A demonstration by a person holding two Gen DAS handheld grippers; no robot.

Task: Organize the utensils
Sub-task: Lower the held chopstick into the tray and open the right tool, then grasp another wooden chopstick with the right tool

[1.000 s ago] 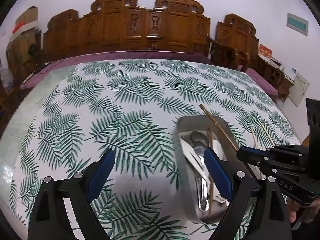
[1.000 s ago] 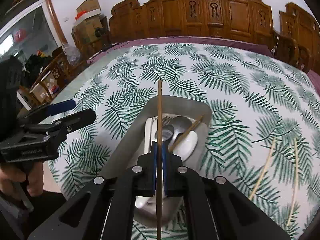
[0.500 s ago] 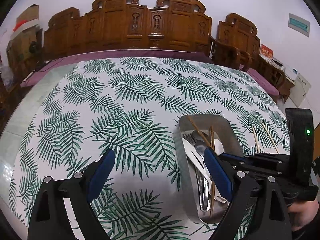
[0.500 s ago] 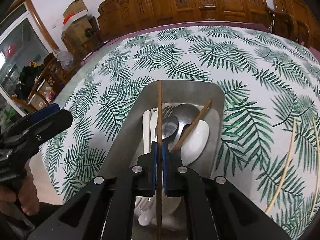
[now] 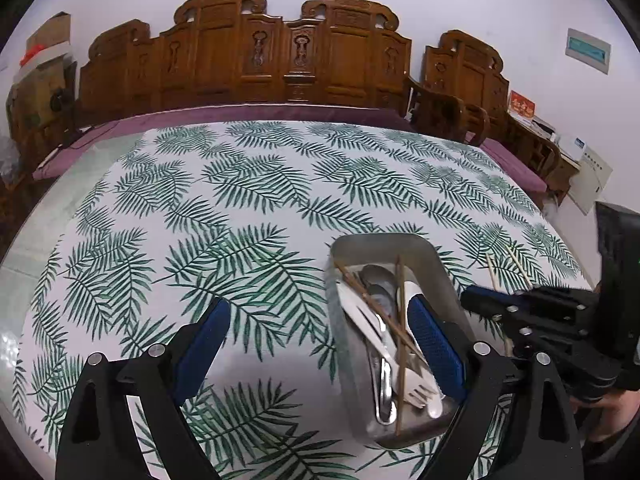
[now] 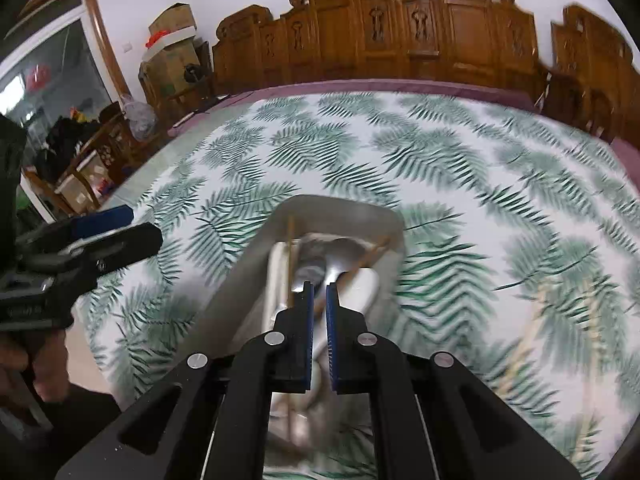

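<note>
Utensils (image 5: pixel 384 320) lie heaped in the metal tray (image 5: pixel 442 268).
Right gripper (image 6: pixel 318 292) hovers above, slightly parted, empty; left gripper (image 5: pixel 320 332) gapes wide.

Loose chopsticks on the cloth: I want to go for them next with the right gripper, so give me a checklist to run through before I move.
1. Right gripper empty: ok, a narrow gap between the fingers with nothing in it.
2. Released chopstick lying inside the metal tray: ok, crossed over a second chopstick.
3. Two loose chopsticks on the tablecloth to the right of the tray: ok, both in sight.
4. Left gripper out of the way: ok, open, holding nothing.
5. Right view sharp enough to aim: not ok, motion-blurred.
6. Whether the loose chopsticks touch each other: cannot tell.
</note>
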